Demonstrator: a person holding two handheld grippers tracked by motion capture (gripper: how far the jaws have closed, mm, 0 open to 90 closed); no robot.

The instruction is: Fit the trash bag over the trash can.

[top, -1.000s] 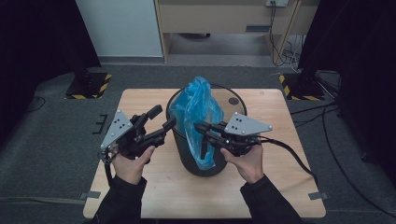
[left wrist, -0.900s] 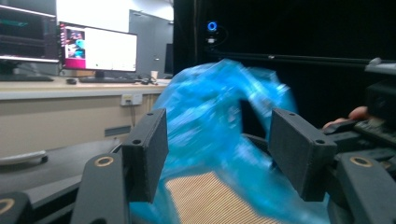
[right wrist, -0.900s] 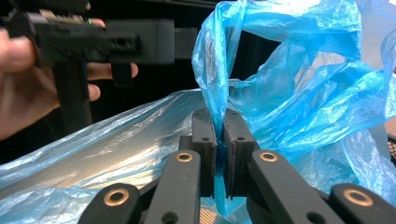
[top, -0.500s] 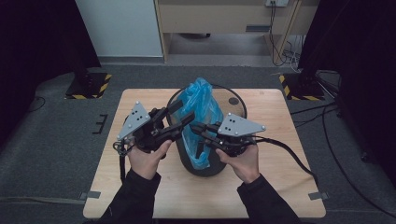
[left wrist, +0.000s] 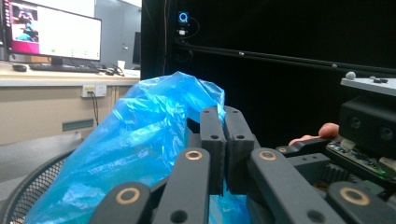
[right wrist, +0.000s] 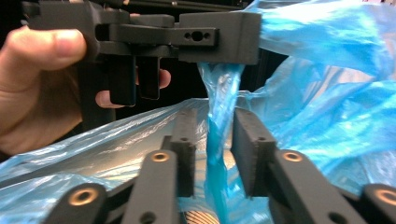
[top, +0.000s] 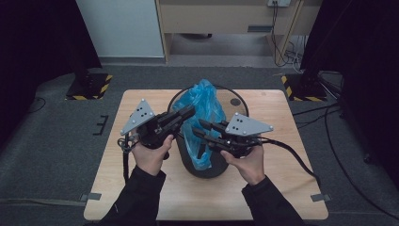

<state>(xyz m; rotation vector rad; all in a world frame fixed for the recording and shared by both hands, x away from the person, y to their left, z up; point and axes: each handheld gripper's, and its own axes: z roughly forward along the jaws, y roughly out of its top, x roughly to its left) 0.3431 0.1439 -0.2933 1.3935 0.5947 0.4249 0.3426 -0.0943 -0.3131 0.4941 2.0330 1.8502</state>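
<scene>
Left gripper (top: 187, 112) has just clamped the crinkled blue plastic bag (top: 203, 106) – handover secured. Right gripper (top: 201, 128) jaws have just been opening, film between them, unpinched – bag lining of the black mesh bin (top: 207, 167) can proceed.

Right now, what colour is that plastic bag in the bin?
Bright translucent blue bag, clearest in the left gripper view.

A light wooden counter (top: 141, 188) stands on a grey floor (top: 51, 155). A round black mesh bin (top: 209, 167) sits on the counter near its middle. A small dark round spot (top: 235, 101) shows in the counter top just beside the bin.
</scene>
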